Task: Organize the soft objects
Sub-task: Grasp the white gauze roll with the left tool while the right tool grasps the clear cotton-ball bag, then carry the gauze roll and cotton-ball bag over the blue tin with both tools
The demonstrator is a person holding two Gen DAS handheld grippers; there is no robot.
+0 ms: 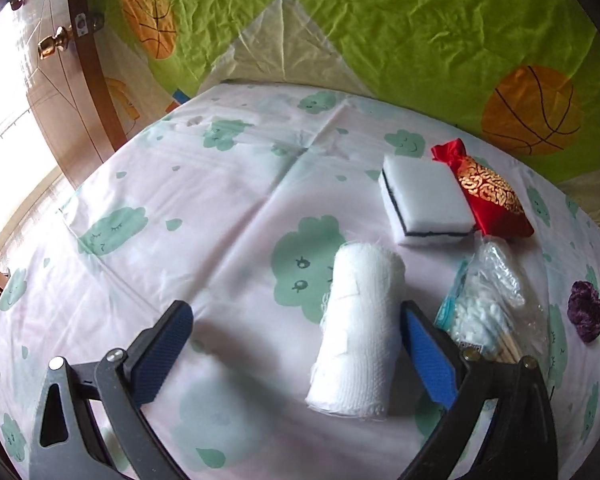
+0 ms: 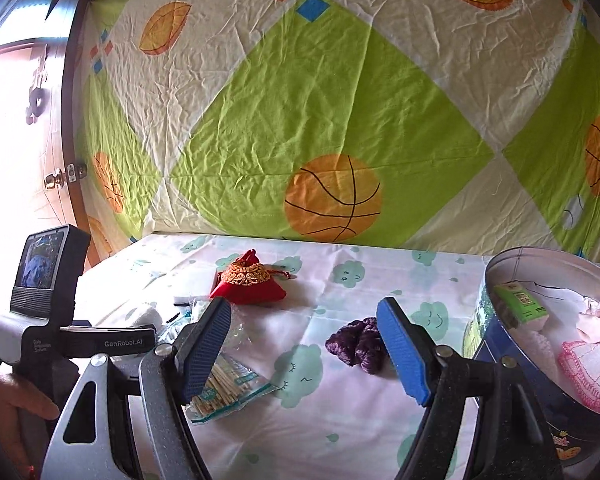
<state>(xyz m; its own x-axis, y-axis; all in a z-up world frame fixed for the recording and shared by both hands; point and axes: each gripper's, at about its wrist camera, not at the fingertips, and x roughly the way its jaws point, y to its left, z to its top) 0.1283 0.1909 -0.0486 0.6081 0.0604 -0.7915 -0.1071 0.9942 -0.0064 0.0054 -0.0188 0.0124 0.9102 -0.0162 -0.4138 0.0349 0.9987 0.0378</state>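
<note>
A white gauze roll (image 1: 358, 332) lies on the cloud-print sheet, between the open fingers of my left gripper (image 1: 296, 312), close to the right pad (image 1: 428, 356). Beyond it lie a white sponge (image 1: 424, 204) and a red and gold pouch (image 1: 488, 196), the pouch also in the right wrist view (image 2: 250, 280). A bag of cotton swabs (image 1: 484, 304) lies right of the roll. My right gripper (image 2: 304, 320) is open and empty above the sheet. A purple scrunchie (image 2: 358, 344) lies just left of its right pad. A round tin (image 2: 500, 344) at right holds cloths and a green pack.
A green and cream basketball-print cloth (image 2: 320, 120) hangs behind the table. A wooden door with a brass knob (image 1: 52, 44) stands at left. The left gripper's body with its screen (image 2: 40, 280) shows in the right wrist view.
</note>
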